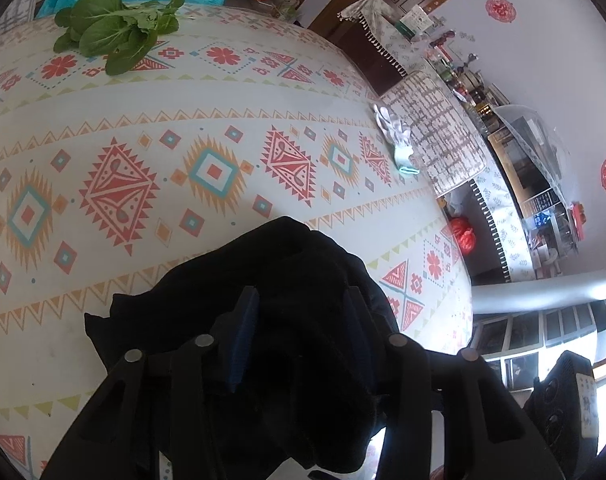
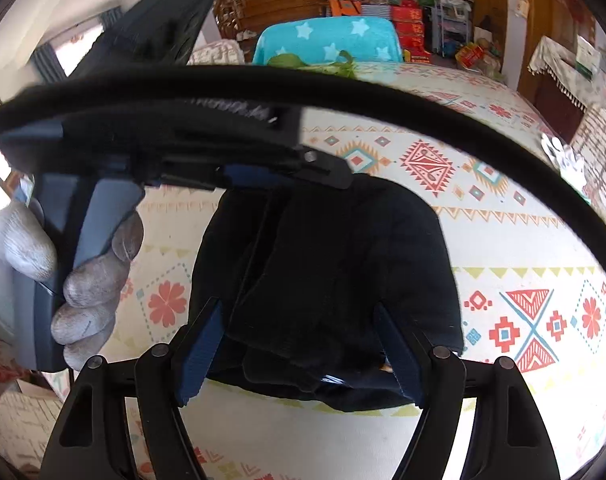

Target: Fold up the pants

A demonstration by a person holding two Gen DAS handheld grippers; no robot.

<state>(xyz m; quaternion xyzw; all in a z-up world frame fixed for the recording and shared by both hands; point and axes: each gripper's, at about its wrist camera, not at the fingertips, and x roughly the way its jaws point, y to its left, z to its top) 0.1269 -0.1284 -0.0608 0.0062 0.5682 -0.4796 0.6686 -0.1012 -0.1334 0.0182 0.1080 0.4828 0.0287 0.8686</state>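
Observation:
The black pants (image 1: 303, 264) (image 2: 343, 260) lie bunched in a thick pile on the patterned table (image 1: 183, 100). My left gripper (image 1: 301, 294) is sunk into the pile; its jaws stand a little apart and dark cloth fills the gap, so I cannot see whether the pads press on it. In the right wrist view the left gripper (image 2: 335, 172) reaches the pile's far edge, held by a grey-gloved hand (image 2: 91, 280). My right gripper (image 2: 297, 306) is open wide, its fingers astride the near edge of the pants without pinching them.
Leafy greens (image 1: 115, 36) (image 2: 315, 62) lie at the table's far side. A white glove (image 1: 395, 136) sits at the right edge beside a cushioned chair (image 1: 443, 132). A turquoise star cloth (image 2: 331, 36) is behind the table. A black strap (image 2: 423, 100) arcs across the right wrist view.

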